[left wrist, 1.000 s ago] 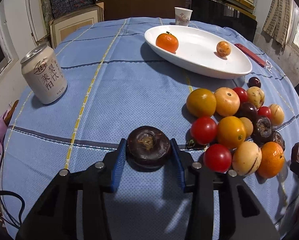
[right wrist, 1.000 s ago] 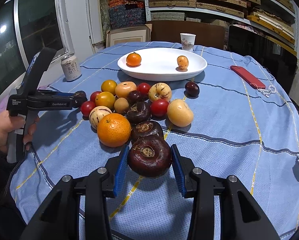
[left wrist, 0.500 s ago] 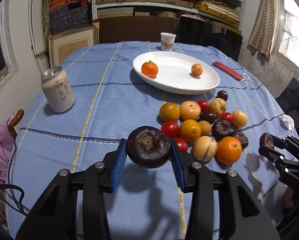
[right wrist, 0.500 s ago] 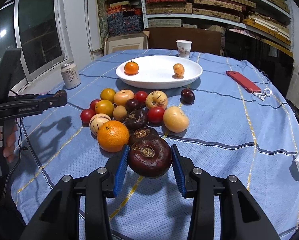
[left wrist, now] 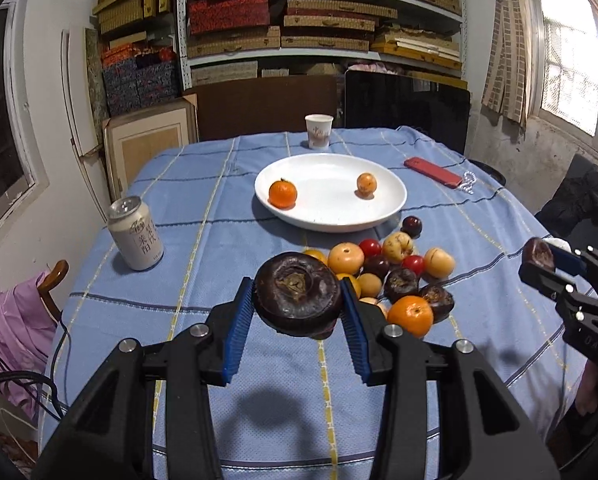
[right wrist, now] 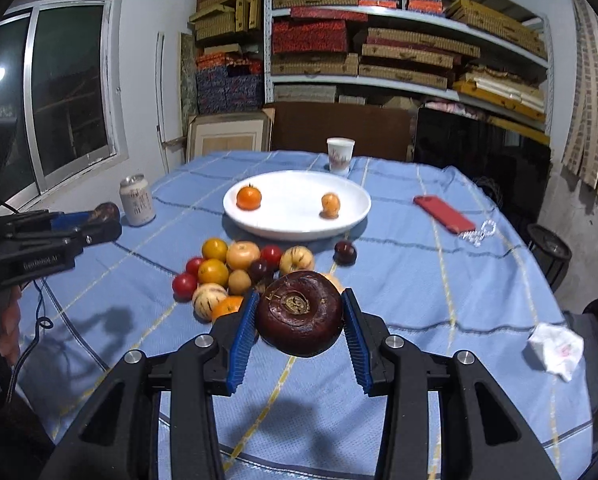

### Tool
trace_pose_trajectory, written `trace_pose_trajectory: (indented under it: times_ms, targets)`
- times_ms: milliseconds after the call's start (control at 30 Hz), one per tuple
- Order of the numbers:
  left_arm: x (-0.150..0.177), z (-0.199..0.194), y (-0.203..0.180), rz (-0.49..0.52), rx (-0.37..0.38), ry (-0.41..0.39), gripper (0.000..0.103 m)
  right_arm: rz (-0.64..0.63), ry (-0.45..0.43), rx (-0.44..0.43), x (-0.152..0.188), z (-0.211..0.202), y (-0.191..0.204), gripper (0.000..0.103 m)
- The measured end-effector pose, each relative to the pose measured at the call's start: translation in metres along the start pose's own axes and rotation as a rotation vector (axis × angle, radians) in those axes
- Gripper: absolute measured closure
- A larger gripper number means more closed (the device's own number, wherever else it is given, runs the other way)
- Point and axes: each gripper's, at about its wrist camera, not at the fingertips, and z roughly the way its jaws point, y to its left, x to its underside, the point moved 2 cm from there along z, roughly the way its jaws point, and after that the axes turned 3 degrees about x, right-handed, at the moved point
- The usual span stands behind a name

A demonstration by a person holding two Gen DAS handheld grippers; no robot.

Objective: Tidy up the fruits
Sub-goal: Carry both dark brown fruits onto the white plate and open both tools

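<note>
You hold one dark fruit in each gripper, both above the blue tablecloth (left wrist: pixel 147 320).

Your left gripper (left wrist: pixel 298 307) has its blue pads pressed on a dark brown fruit (left wrist: pixel 297 293), jaws only partly apart, the fruit clear of the cloth. In its view the drink can (left wrist: pixel 136 233) stands at 9 o'clock, the white plate (left wrist: pixel 391 196) at 12 with a small orange (left wrist: pixel 282 193) and a paler fruit (left wrist: pixel 366 183) in it, and the fruit pile (left wrist: pixel 395 268) lies just below the plate. Your right gripper (right wrist: pixel 299 316) is closed the same way on a dark purple fruit (right wrist: pixel 299 312), in front of the pile.
</note>
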Motion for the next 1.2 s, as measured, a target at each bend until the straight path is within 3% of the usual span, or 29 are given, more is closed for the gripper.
trace_pose_trajectory:
  times_ms: [233,433,667,933,967,1000,1100,1200]
  targets:
    - [-0.029,-0.006,-0.002,0.014,-0.008,-0.056,0.061,0.059,-0.027,0.035,-0.042,0.005,-0.026,0.061]
    - [-0.072,0.014,0.000,0.026,-0.002,-0.077,0.061,0.044,-0.029,0.044,-0.082,0.035,-0.040,0.061]
    - [-0.112,0.116,-0.004,0.023,0.041,0.027,0.061,-0.002,0.075,-0.001,-0.108,0.128,-0.042,0.061]
    - [-0.116,0.236,-0.004,0.029,0.026,0.159,0.060,-0.021,0.206,-0.067,-0.111,0.242,-0.036,0.060]
    - [-0.115,0.245,-0.003,0.024,0.028,0.167,0.054,-0.027,0.209,-0.061,-0.110,0.251,-0.034,0.060]
    - [-0.115,0.250,-0.002,0.023,0.020,0.169,0.039,-0.034,0.205,-0.063,-0.110,0.255,-0.032,0.056]
    - [-0.117,0.247,0.003,0.020,-0.005,0.116,0.018,-0.067,0.158,-0.042,-0.112,0.250,-0.028,0.042]
    - [-0.119,0.229,0.008,0.014,-0.025,0.069,0.013,-0.068,0.147,-0.022,-0.113,0.241,-0.031,0.040]
